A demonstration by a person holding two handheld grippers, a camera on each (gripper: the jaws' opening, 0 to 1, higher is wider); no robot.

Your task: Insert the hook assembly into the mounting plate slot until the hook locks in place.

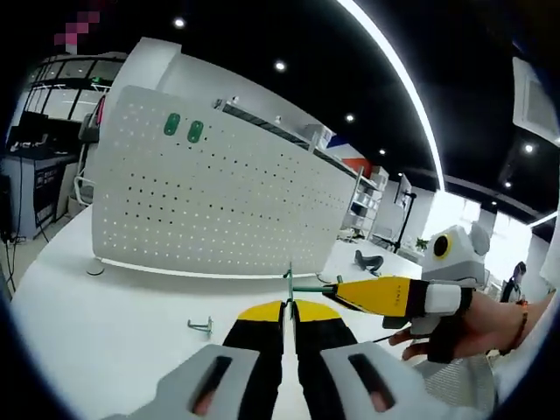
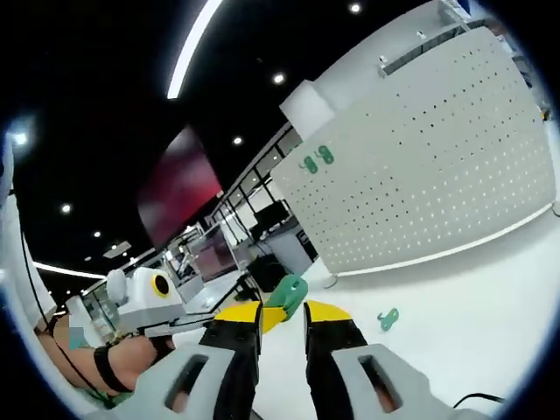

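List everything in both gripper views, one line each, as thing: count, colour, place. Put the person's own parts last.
pegboard panel: one, white, upright on the table
hooks on the panel: two, green, near its upper left corner
held hook: one, green, at the tips of the right gripper's jaws
loose hook: one, green, lying on the table
metal hook: one, grey, on the table before the panel
table: one, white
left gripper: yellow-tipped black jaws, shut on a thin part
right gripper: same colours
hand: one, holding the right gripper

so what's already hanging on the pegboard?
Two green hooks sit side by side near the top corner of the white pegboard; the other holes look bare. A spare green hook lies on the table. The board's back is hidden.
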